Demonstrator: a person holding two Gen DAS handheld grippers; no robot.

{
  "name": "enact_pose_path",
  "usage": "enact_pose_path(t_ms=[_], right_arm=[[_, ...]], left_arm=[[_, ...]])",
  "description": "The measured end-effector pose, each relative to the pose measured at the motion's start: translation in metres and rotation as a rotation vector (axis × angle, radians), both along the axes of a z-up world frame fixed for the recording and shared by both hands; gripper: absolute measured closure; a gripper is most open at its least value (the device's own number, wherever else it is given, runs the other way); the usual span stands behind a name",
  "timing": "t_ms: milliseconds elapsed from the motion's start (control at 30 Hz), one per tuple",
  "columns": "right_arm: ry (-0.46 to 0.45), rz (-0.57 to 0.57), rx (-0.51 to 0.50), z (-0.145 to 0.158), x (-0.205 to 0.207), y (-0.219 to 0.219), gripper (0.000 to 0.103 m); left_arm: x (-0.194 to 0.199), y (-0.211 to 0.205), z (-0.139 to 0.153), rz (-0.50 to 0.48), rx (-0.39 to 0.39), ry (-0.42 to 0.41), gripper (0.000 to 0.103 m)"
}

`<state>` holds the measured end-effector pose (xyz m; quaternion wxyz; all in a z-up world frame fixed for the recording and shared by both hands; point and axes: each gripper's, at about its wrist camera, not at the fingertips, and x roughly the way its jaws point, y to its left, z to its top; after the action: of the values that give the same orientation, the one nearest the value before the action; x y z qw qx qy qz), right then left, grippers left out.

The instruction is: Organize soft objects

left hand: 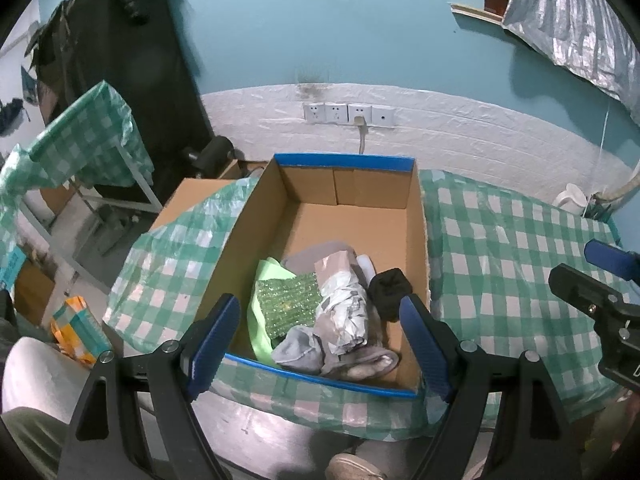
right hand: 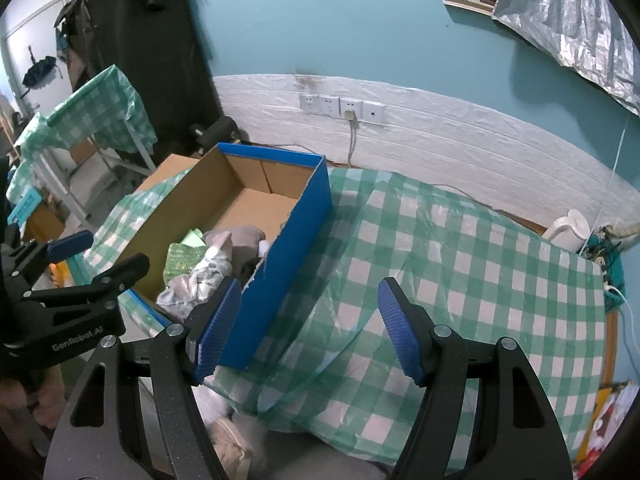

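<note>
Left wrist view: soft items — a grey sock [left hand: 298, 350], black sock [left hand: 390, 288], green sparkly cloth [left hand: 288, 304] and silver-grey bundle [left hand: 344, 316] — lie heaped at the near end of the blue-edged cardboard box [left hand: 416, 216], whose long axis runs near to far. Both the left gripper [left hand: 320, 348] and right gripper [right hand: 308, 328] hover wide open, empty. With the checked tablecloth [right hand: 460, 280] bare, sorting looks nearly finished.

Box [left hand: 416, 220] rear half free; soft pile [left hand: 320, 312] fills front; tablecloth [right hand: 460, 280] bare.
</note>
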<state>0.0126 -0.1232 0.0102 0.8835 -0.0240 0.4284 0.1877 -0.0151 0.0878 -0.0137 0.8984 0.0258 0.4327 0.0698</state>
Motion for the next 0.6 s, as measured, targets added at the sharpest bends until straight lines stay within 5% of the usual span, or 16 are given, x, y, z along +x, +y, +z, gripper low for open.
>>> enact_pose_path(t_ms=[600], right_arm=[[-0.005, -0.001, -0.011, 0.0014, -0.0014, -0.0029, 0.032]], left_arm=[[0.0009, -0.0007, -0.0022, 0.0, -0.009, 0.029, 0.02]])
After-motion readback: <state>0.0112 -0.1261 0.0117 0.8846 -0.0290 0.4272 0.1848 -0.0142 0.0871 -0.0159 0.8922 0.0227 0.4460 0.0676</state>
